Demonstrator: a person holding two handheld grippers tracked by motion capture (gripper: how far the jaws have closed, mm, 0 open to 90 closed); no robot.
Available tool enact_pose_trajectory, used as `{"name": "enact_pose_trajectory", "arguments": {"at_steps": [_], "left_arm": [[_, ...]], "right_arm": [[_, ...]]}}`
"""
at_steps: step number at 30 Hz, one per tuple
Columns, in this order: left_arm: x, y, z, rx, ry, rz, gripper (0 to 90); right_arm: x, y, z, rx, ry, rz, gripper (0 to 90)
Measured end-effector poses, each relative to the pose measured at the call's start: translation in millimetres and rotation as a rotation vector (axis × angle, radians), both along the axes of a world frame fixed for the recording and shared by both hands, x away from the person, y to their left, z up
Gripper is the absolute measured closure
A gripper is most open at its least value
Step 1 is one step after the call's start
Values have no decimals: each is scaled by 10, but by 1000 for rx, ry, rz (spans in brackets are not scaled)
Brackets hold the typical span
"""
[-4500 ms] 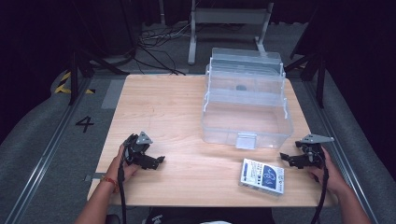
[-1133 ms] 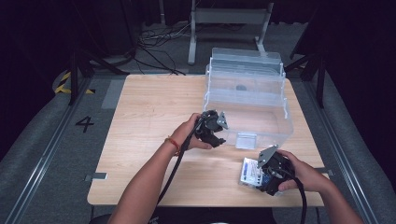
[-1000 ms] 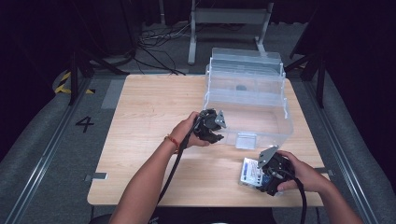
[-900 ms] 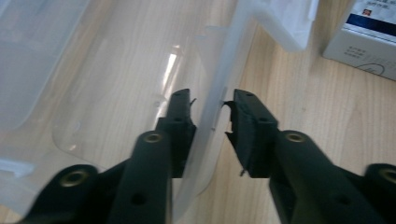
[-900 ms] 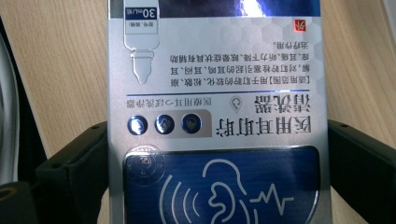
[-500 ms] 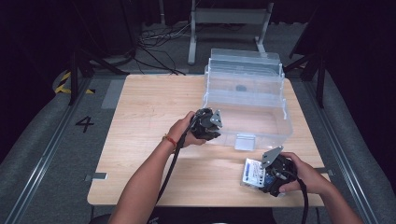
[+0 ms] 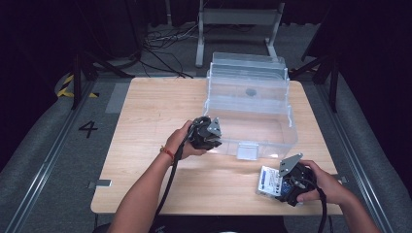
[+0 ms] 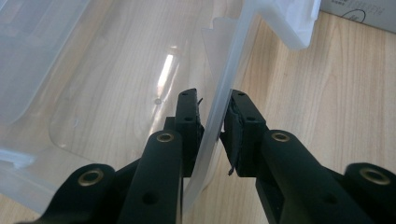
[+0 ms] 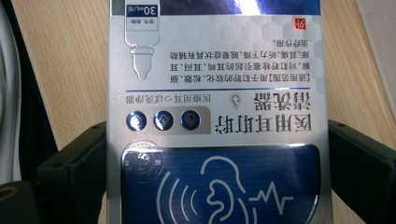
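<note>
Both hands have travelled far from the table corners where they rested some seconds ago. The left gripper [image 7: 210, 136] now sits at the near left corner of the clear plastic storage box [image 7: 252, 104], and the right gripper [image 7: 286, 180] is on the small medicine box [image 7: 270, 180], which lies flat on the wooden table [image 7: 155, 111] just in front of the storage box, near its white latch [image 7: 247, 151].

Within the last second the left jaws have been closing, and the thin front wall [image 8: 219, 116] of the storage box stands between them. In the left gripper view one pad is inside the box and the other outside, both pressing on the wall, so the grip looks narrow and firm. In my judgement this hand steadies the storage box so that it does not slide.

In the right gripper view the right jaws stand on both sides of the medicine box [image 9: 217, 116], a silver and blue carton with an ear drawing and a dropper bottle. They sit tight against its long edges, so I read this as a grasp. The carton is not yet lifted. The next step is probably to raise it and put it into the open storage box.
</note>
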State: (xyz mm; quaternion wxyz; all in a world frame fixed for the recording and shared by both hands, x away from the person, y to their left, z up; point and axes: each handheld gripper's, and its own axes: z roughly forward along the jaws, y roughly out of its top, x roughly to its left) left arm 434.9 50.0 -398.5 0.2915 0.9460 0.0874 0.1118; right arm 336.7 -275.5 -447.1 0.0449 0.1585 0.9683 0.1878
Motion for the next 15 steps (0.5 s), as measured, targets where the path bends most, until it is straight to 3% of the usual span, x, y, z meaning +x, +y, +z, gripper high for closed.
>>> {"name": "enact_pose_trajectory", "arguments": {"at_steps": [6,15], "left_arm": [[-61,145,-3,-15,18,20,766],[-176,301,-9,-27,6,14,769]], "right_arm": [[-6,-20,1,-6,1,-3,50],[-4,-92,6,-12,8,-8,51]]}}
